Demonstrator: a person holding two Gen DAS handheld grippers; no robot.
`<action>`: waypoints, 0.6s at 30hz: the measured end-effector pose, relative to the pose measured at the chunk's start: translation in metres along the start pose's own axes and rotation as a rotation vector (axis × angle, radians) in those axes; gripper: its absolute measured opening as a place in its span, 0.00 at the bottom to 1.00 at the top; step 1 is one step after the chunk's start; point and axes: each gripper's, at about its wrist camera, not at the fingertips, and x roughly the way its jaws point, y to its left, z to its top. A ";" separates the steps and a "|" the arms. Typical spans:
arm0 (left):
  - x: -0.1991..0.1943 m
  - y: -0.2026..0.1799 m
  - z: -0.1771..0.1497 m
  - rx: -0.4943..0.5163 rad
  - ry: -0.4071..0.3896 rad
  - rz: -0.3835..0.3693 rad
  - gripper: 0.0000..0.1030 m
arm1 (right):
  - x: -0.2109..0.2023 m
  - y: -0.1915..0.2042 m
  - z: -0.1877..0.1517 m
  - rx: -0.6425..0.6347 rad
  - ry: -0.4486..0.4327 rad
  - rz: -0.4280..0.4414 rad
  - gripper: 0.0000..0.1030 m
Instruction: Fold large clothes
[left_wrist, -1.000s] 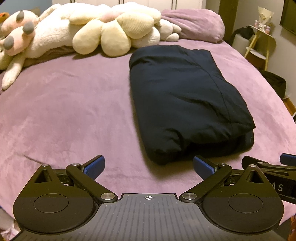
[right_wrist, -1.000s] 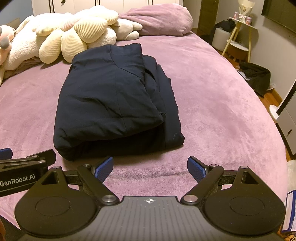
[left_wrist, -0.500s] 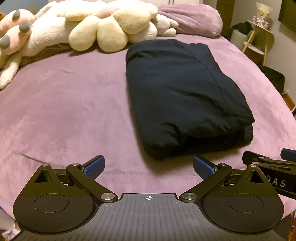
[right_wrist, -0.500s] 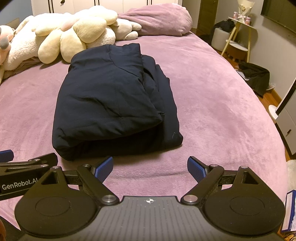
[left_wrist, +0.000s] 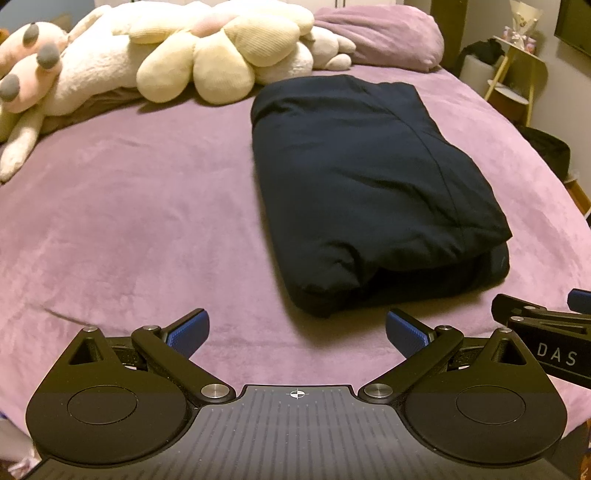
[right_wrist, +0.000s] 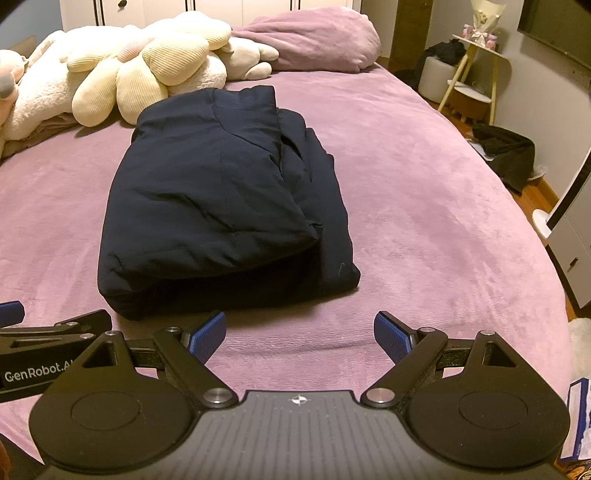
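1. Left wrist view: The left gripper (left_wrist: 295, 328) is held above the near edge of the bed (left_wrist: 129, 221), its blue pads spread wide with nothing between them. The dark navy garment (left_wrist: 369, 184) is seen ahead and to the right of centre, lying on the purple cover as a compact, layered rectangle; its near end sits just beyond the fingertips without being touched. Cream plush toys (left_wrist: 214, 55) and a purple pillow (left_wrist: 380, 37) are ranged along the head of the bed, the toys close behind the garment's far end. A part of the right gripper (left_wrist: 546, 332) is visible at the right edge.

2. Right wrist view: The right gripper (right_wrist: 300, 332) is likewise held with its jaws wide apart and empty, apart from the garment (right_wrist: 214, 199), whose near fold lies just ahead and to the left. Stepped layers are shown along the garment's right side, where lower folds protrude past the top panel.

3. Step in hand: The folding is judged to be finished or nearly so, with both tools clear of the bundle.

4. Next move: If another fold is wanted, the near end would have to be pinched by both tools and carried toward the far end; otherwise the uneven right edge could be tidied.
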 end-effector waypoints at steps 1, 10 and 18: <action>0.000 0.000 0.000 0.000 0.001 0.001 1.00 | 0.000 0.000 0.000 0.000 -0.002 -0.003 0.86; -0.001 0.001 0.000 0.001 0.001 -0.001 1.00 | -0.001 -0.001 -0.001 -0.003 -0.005 -0.010 0.86; -0.001 0.001 0.000 -0.001 -0.001 -0.008 1.00 | -0.002 -0.002 -0.001 -0.001 -0.007 -0.010 0.86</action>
